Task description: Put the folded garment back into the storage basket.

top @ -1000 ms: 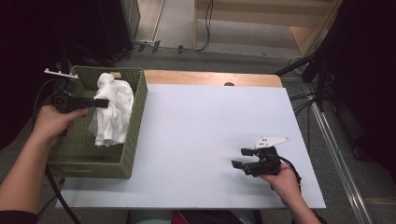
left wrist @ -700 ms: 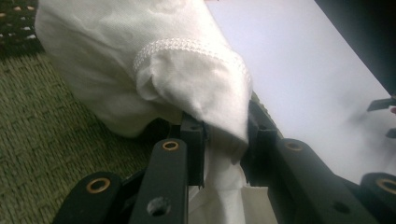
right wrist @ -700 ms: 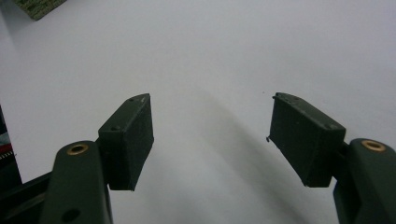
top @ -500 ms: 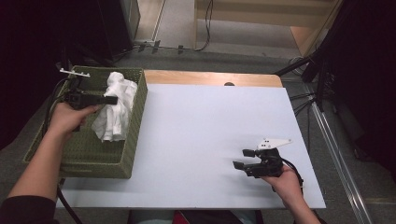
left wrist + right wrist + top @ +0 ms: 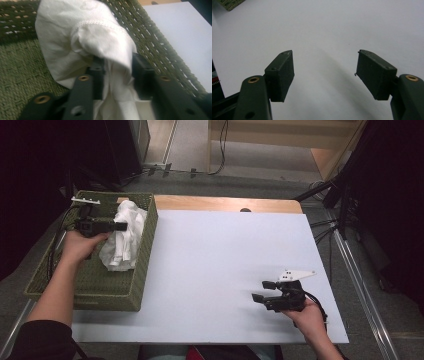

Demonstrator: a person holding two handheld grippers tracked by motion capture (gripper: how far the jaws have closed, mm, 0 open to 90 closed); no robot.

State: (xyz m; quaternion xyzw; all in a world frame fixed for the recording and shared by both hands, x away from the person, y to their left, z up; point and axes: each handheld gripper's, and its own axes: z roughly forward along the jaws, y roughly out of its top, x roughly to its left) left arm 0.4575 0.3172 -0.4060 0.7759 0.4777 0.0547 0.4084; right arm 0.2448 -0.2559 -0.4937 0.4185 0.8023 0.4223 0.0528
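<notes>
A crumpled white cloth [image 5: 125,237] lies in the green woven basket [image 5: 145,265] at the table's left, against its right wall. My left gripper [image 5: 122,226] reaches into the basket from the left, its tips at the cloth. In the left gripper view the cloth [image 5: 87,37] drapes over and between the jaws of the left gripper [image 5: 117,67], which have just been opening; the fabric hangs loosely in the gap. Low over the white tabletop [image 5: 225,255] at the front right, my right gripper [image 5: 260,291] stands open, and in its own view the right gripper [image 5: 324,72] has nothing between its pads.
The basket's woven floor [image 5: 20,75] is bare to the left of the cloth. A wooden strip [image 5: 225,204] runs along the table's far edge. A corner of the basket [image 5: 229,3] shows far off in the right gripper view. Dark stands and cables flank the table.
My left hand has sunk with the cloth, which went from hanging tall above the basket to slumping in a heap inside it. The right hand has kept still.
</notes>
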